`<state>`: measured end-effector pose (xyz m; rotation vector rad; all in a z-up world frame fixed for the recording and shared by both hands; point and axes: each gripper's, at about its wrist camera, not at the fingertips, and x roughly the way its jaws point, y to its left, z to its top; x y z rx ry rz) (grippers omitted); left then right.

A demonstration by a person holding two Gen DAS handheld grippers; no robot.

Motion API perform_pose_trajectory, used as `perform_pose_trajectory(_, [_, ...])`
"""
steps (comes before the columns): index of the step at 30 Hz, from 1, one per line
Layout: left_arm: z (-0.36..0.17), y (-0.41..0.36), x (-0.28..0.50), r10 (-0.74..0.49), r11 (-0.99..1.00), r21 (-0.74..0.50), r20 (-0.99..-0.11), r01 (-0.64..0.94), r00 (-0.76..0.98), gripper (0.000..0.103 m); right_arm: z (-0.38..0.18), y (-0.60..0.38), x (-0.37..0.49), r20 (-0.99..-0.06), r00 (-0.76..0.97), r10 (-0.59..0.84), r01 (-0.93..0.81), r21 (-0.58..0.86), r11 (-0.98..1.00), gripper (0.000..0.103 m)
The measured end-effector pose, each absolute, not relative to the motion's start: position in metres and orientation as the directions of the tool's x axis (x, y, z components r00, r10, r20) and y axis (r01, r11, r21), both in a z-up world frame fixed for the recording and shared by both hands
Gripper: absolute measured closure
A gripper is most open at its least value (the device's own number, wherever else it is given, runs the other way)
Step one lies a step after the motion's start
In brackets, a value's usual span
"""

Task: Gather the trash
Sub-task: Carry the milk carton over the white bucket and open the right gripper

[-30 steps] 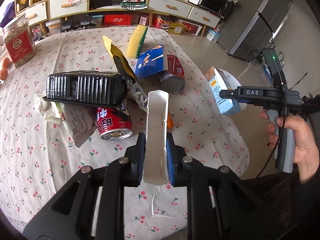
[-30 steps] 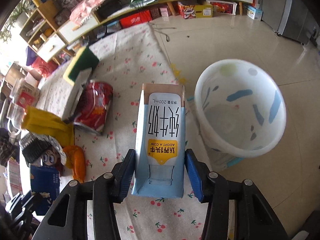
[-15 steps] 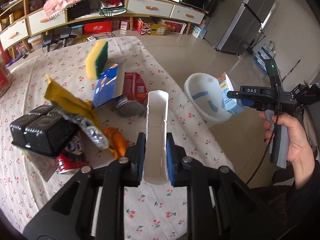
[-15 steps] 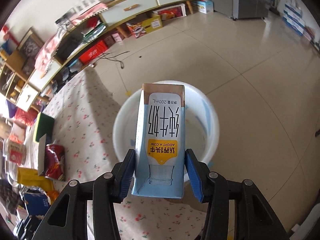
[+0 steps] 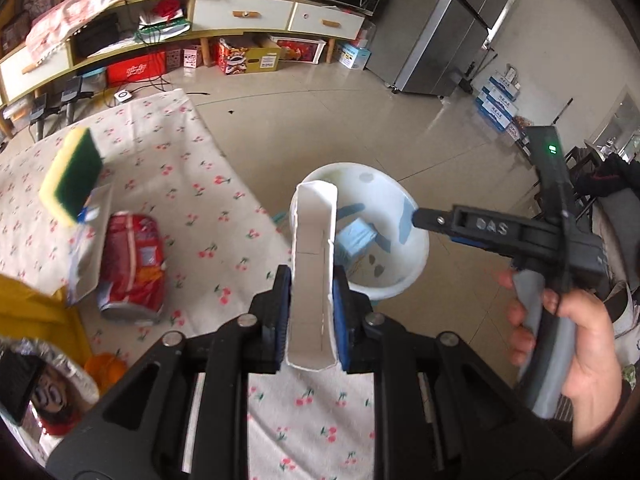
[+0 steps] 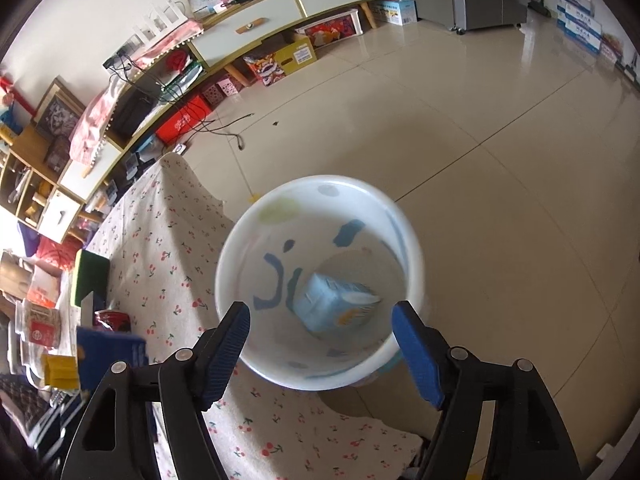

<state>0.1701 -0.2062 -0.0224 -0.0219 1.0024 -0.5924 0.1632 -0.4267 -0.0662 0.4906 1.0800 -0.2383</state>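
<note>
My left gripper (image 5: 310, 312) is shut on a white paper carton (image 5: 312, 264), held above the table edge and pointing at the white bin (image 5: 404, 276). My right gripper (image 6: 322, 344) is open and empty, directly above the white bin (image 6: 236, 252) on the floor beside the table. The blue milk carton (image 6: 332, 304) lies at the bottom of the bin; it also shows in the left wrist view (image 5: 356, 240). The right gripper (image 5: 424, 216) shows from the side in the left wrist view, over the bin's rim.
On the cherry-print tablecloth (image 5: 208, 216) lie a red can (image 5: 132, 268), a yellow-green sponge (image 5: 72, 176), a yellow wrapper (image 5: 36, 308) and an orange piece (image 5: 104, 368). Low cabinets (image 6: 256, 28) and boxes line the far wall. A fridge (image 5: 452, 28) stands at the back right.
My right gripper opened and the blue milk carton dropped into the bin. My left gripper, holding the white carton, swung right toward the bin.
</note>
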Motion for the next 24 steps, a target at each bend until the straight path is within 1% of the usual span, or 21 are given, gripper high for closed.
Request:
perform_pose_trajectory(5, [-0.03, -0.226, 0.184, -0.494, 0.834, -0.305, -0.786, 0.46, 0.372, 0.082, -0.06, -0.437, 0.148, -0.89, 0.456, 0.002, 0.428, 0.221, 0.876, 0.028])
perform_pose_trajectory(9, [-0.037, -0.244, 0.193, -0.51, 0.825, -0.331, -0.784, 0.458, 0.354, 0.082, -0.057, -0.451, 0.133, -0.892, 0.448, -0.064, 0.451, 0.164, 0.877, 0.026])
perform_pose_trajectory(18, [-0.043, -0.272, 0.201, -0.512, 0.822, -0.318, -0.778, 0.472, 0.366, 0.081, -0.056, -0.467, 0.121, -0.892, 0.443, -0.09, 0.468, 0.145, 0.872, 0.026])
perform_pose_trajectory(19, [-0.044, -0.272, 0.202, -0.504, 0.827, -0.309, -0.777, 0.47, 0.376, 0.078, -0.056, -0.468, 0.12, -0.892, 0.444, -0.089, 0.468, 0.146, 0.872, 0.026])
perform_pose_trajectory(20, [-0.045, -0.273, 0.203, -0.495, 0.833, -0.302, -0.782, 0.463, 0.38, 0.07, -0.055, -0.468, 0.12, -0.891, 0.445, -0.087, 0.467, 0.148, 0.872, 0.026])
perform_pose_trajectory(21, [-0.046, -0.273, 0.204, -0.489, 0.838, -0.301, -0.784, 0.455, 0.382, 0.064, -0.055, -0.468, 0.12, -0.89, 0.447, -0.086, 0.466, 0.149, 0.872, 0.026])
perform_pose_trajectory(22, [-0.045, -0.272, 0.203, -0.481, 0.845, -0.297, -0.786, 0.446, 0.388, 0.05, -0.055, -0.467, 0.122, -0.889, 0.449, -0.086, 0.464, 0.149, 0.873, 0.026])
perform_pose_trajectory(23, [-0.044, -0.271, 0.202, -0.472, 0.851, -0.289, -0.787, 0.438, 0.398, 0.042, -0.054, -0.466, 0.122, -0.888, 0.451, -0.089, 0.463, 0.147, 0.874, 0.026])
perform_pose_trajectory(24, [-0.043, -0.269, 0.201, -0.465, 0.855, -0.281, -0.786, 0.436, 0.406, 0.04, -0.054, -0.466, 0.123, -0.888, 0.451, -0.093, 0.461, 0.143, 0.876, 0.026])
